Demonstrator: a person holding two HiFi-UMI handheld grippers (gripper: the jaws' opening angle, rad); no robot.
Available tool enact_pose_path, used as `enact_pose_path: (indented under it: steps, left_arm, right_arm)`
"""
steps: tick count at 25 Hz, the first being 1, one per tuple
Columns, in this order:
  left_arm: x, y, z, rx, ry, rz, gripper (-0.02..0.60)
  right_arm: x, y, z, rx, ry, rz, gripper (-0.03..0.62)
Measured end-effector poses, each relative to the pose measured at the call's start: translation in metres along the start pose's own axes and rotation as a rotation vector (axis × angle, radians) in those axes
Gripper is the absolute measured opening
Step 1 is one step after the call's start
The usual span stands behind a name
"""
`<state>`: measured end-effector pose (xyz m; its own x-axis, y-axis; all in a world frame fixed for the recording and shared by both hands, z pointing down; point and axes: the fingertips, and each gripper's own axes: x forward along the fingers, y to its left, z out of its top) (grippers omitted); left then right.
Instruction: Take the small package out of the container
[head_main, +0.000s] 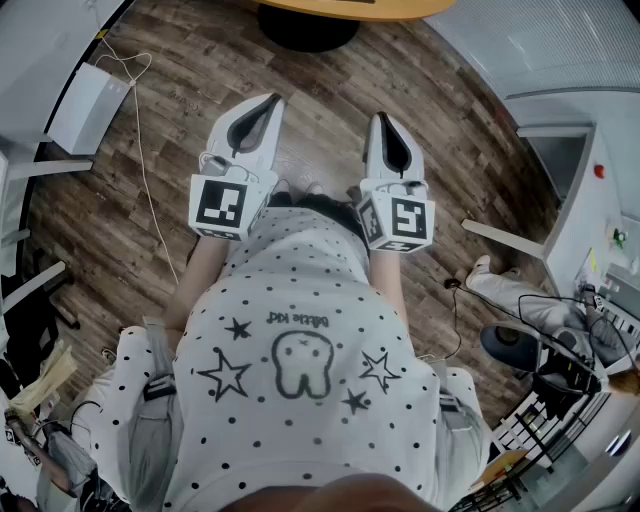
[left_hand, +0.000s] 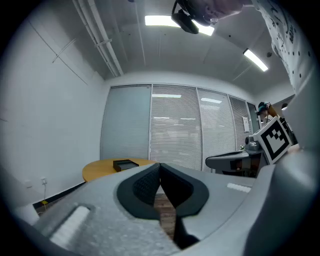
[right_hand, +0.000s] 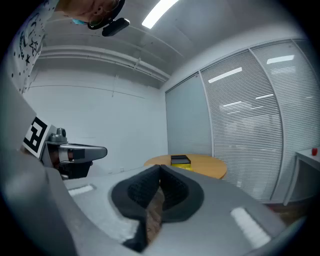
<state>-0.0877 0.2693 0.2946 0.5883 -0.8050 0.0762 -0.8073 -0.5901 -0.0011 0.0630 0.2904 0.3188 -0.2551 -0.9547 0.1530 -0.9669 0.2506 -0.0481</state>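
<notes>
A black container (left_hand: 125, 164) stands far off on a round yellow table (left_hand: 100, 170). In the right gripper view the same black container (right_hand: 180, 159) has something yellow (right_hand: 186, 167) at its base; no small package can be made out. My left gripper (head_main: 271, 99) and right gripper (head_main: 381, 119) are held side by side in front of the person, above the wooden floor. Both point toward the table and are well short of it. The left gripper (left_hand: 160, 165) is shut with its pads together and nothing between them. The right gripper (right_hand: 160, 167) is shut and empty too.
The table's edge (head_main: 340, 8) shows at the top of the head view, with its dark base (head_main: 305, 28) below. A white box (head_main: 85, 105) and a cable (head_main: 145, 170) lie on the floor at the left. Chairs and desks (head_main: 540, 350) stand at the right. Glass walls with blinds (left_hand: 175, 125) lie behind the table.
</notes>
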Motion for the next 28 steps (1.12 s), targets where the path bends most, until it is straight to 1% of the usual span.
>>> enact_pose_path:
  steps: [5,11,15,19,24,28]
  left_arm:
    - [0.0,-0.001,-0.003,-0.017,0.002,-0.002,0.011]
    - [0.003,0.002,0.0,-0.029,-0.003,0.015,0.011]
    - [0.001,0.003,-0.001,-0.036,-0.007,0.012,0.011]
    - [0.002,0.003,-0.002,-0.042,0.003,0.003,0.011]
    - [-0.005,0.006,-0.014,-0.058,0.034,-0.007,0.011]
    - [-0.009,0.01,-0.019,-0.063,0.04,-0.011,0.011]
  right_arm:
    - [-0.002,0.0,-0.002,-0.007,0.005,-0.002,0.003]
    - [0.001,0.0,0.0,-0.024,0.006,0.016,0.003]
    - [0.001,0.005,0.002,-0.036,-0.004,0.025,0.003]
    - [-0.003,0.002,0.009,-0.046,-0.038,0.012,0.005]
    - [-0.005,0.004,0.002,-0.05,-0.013,-0.007,0.005]
    - [-0.004,0.013,-0.004,-0.03,-0.006,0.002,0.005]
